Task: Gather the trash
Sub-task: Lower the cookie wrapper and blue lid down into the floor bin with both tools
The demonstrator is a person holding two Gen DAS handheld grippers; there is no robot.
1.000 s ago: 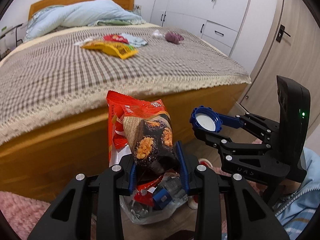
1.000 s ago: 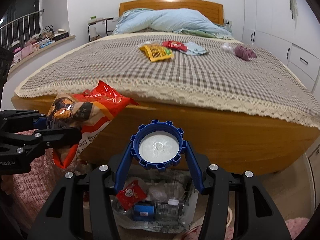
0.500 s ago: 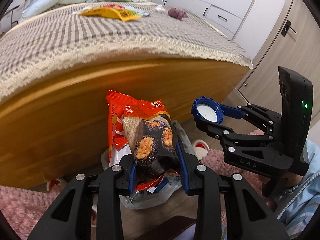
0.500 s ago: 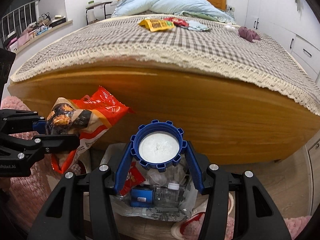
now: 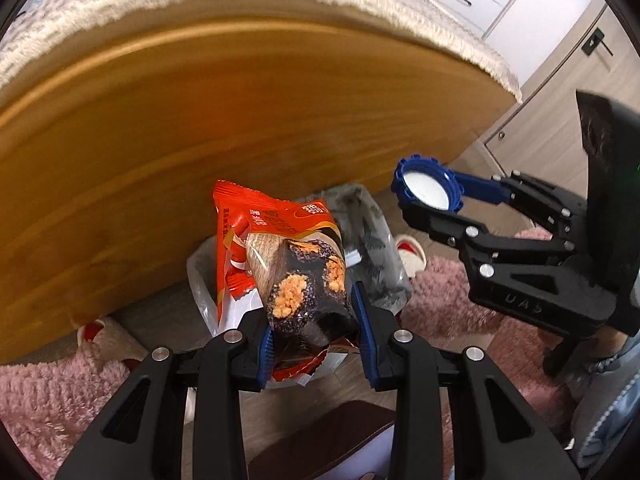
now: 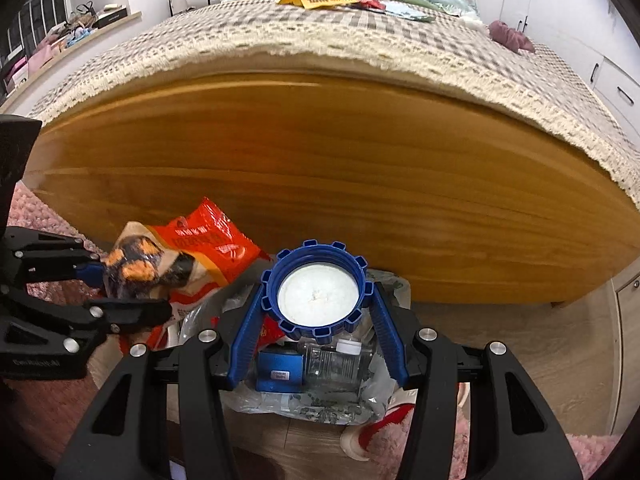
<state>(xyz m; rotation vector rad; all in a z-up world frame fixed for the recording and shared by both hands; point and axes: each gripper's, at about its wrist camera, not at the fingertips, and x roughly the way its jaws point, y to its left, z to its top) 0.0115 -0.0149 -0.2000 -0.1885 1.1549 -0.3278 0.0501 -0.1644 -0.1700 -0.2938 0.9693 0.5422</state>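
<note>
red snack wrapper [image 5: 280,264], Chinese print, unreadable

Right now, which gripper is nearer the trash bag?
Too close to call. Left gripper, shut on the snack wrapper, sits above the trash bag's left edge; right gripper, shut on the blue cap, sits above its middle.

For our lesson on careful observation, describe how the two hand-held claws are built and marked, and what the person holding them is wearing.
Both are black plastic linkage frames joined by silver round rivets, ending in blue fingers. The left claw looks the same as the right claw. Seen from the left wrist, the right one bears faint raised lettering and carries a black housing with a small green light. A light blue sleeve shows beneath it.
</note>
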